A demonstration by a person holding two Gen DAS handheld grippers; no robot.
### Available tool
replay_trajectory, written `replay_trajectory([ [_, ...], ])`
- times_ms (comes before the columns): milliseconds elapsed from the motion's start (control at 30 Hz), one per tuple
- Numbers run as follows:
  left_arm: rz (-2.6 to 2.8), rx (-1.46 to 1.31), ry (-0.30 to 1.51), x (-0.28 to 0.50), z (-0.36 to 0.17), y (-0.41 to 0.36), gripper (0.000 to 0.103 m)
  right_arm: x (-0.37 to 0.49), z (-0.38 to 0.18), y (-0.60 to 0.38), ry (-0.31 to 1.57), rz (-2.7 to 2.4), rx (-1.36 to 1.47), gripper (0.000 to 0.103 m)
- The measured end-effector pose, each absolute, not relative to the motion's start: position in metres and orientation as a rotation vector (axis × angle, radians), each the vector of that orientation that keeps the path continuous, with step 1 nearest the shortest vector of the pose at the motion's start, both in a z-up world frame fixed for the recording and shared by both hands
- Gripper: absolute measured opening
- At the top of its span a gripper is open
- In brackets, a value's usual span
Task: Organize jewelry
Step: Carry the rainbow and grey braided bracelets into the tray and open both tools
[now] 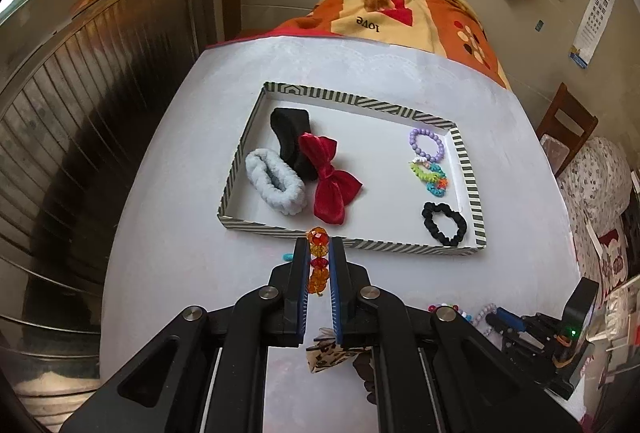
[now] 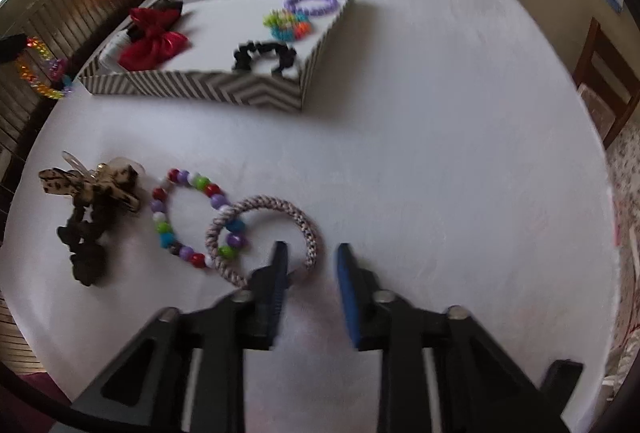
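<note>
My left gripper is shut on an orange and red bead bracelet, held above the table just before the near wall of the striped tray. The same bracelet hangs at the far left of the right wrist view. The tray holds a red bow, black and grey scrunchies, a purple bead bracelet, a coloured coil tie and a black scrunchie. My right gripper is open, its left finger over a pink braided ring that overlaps a multicolour bead bracelet.
A leopard-print bow with a dark scrunchie lies on the white table left of the bead bracelet. An orange patterned blanket lies beyond the table's far edge. A wooden chair stands to the right.
</note>
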State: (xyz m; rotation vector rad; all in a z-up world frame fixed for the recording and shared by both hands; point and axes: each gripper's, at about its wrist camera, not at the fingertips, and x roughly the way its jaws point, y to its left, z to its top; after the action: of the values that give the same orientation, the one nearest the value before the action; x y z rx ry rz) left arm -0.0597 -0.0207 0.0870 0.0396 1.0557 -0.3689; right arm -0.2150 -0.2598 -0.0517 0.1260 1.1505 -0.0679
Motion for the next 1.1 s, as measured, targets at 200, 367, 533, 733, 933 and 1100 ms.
replay_trajectory([
  [200,-0.376,0.046,1.048,-0.055,0.093,-0.028,0.000,-0.219,-0.023,-0.270,1.083,-0.057,0.174,0.007],
  [367,-0.402,0.065,1.031,-0.047,0.103,-0.045,0.000,-0.214,0.017,-0.275,1.011,-0.052,0.176,0.008],
  [533,-0.412,0.103,1.013,-0.032,0.110,-0.065,0.000,-0.191,0.038,-0.276,0.974,-0.023,0.194,0.008],
  [733,-0.408,0.157,1.003,-0.009,0.110,-0.088,0.000,-0.157,0.043,-0.266,0.969,0.008,0.179,0.008],
  [933,-0.404,0.214,0.997,0.018,0.102,-0.111,0.000,-0.121,0.038,-0.251,0.989,0.043,0.156,0.008],
  [1100,-0.409,0.239,1.009,0.044,0.090,-0.127,0.000,-0.092,0.026,-0.245,1.013,0.056,0.158,0.008],
])
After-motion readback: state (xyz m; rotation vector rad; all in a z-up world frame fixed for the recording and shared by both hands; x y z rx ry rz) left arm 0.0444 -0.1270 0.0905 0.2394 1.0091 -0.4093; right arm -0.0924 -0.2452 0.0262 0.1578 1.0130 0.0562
